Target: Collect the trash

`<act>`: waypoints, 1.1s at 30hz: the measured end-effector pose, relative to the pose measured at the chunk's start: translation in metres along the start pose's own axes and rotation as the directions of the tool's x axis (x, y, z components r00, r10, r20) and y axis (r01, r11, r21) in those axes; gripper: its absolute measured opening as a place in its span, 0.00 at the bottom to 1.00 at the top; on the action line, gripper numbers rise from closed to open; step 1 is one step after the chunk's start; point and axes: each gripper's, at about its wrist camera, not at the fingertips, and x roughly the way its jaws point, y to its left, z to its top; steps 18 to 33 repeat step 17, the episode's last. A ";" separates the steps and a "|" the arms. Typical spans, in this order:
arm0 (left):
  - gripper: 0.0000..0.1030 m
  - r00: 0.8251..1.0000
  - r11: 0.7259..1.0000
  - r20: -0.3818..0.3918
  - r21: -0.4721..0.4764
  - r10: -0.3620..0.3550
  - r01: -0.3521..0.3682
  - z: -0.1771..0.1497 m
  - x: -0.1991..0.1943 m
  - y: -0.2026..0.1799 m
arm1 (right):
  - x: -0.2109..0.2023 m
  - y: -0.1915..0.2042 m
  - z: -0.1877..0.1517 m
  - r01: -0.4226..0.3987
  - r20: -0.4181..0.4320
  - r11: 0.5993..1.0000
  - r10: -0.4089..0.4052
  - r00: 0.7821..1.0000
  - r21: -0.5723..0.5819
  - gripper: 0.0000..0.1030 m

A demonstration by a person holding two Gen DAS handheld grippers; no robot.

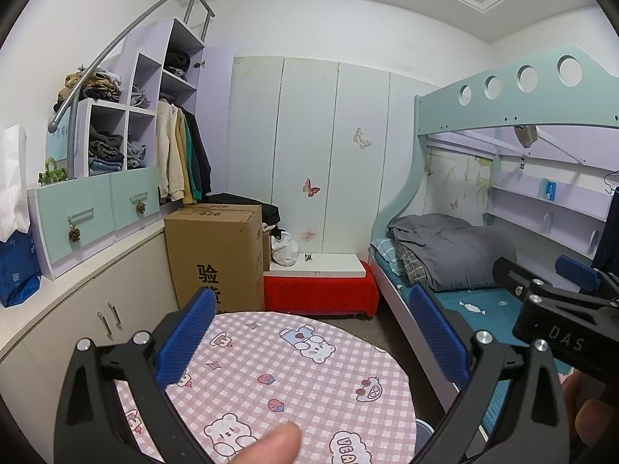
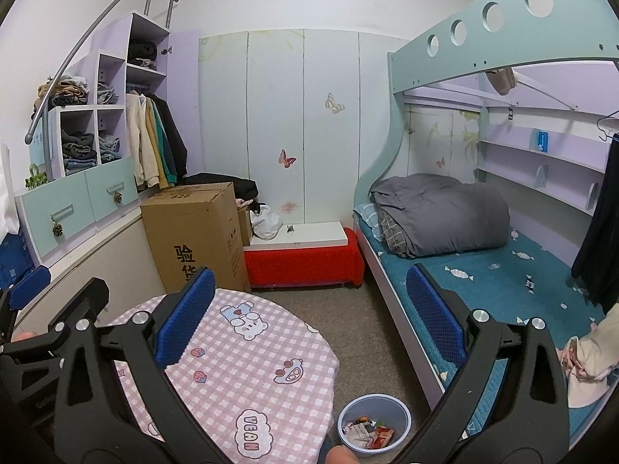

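Note:
A small blue-grey bin stands on the floor between the round table and the bed; it holds several wrappers. Only its rim shows in the left wrist view. My left gripper is open and empty above the round table with its pink checked cloth. My right gripper is open and empty, held above the table's right edge and the floor. The right gripper also shows at the right of the left wrist view. No trash shows on the tabletop.
A bunk bed with a grey duvet runs along the right. A tall cardboard box and a red low bench stand behind the table. Cabinets and shelves line the left wall. Grey carpet lies between table and bed.

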 end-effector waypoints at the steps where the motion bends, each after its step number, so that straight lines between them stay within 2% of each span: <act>1: 0.95 1.000 1.000 0.003 0.001 0.002 -0.002 0.000 0.000 -0.001 | 0.000 0.000 0.000 0.000 -0.001 1.000 0.000 1.000 0.002 0.94; 8: 0.95 0.999 1.000 0.037 0.012 0.019 -0.020 -0.001 -0.001 -0.001 | 0.005 -0.002 -0.001 -0.001 -0.012 1.000 0.001 1.000 0.013 0.94; 17: 0.95 0.999 0.999 0.013 0.002 0.032 -0.032 -0.001 0.005 0.000 | 0.008 -0.001 -0.003 -0.006 -0.019 1.000 0.006 1.000 0.016 0.94; 33: 0.95 0.999 0.999 0.013 0.002 0.032 -0.032 -0.001 0.005 0.000 | 0.008 -0.001 -0.003 -0.006 -0.019 1.000 0.006 1.000 0.016 0.94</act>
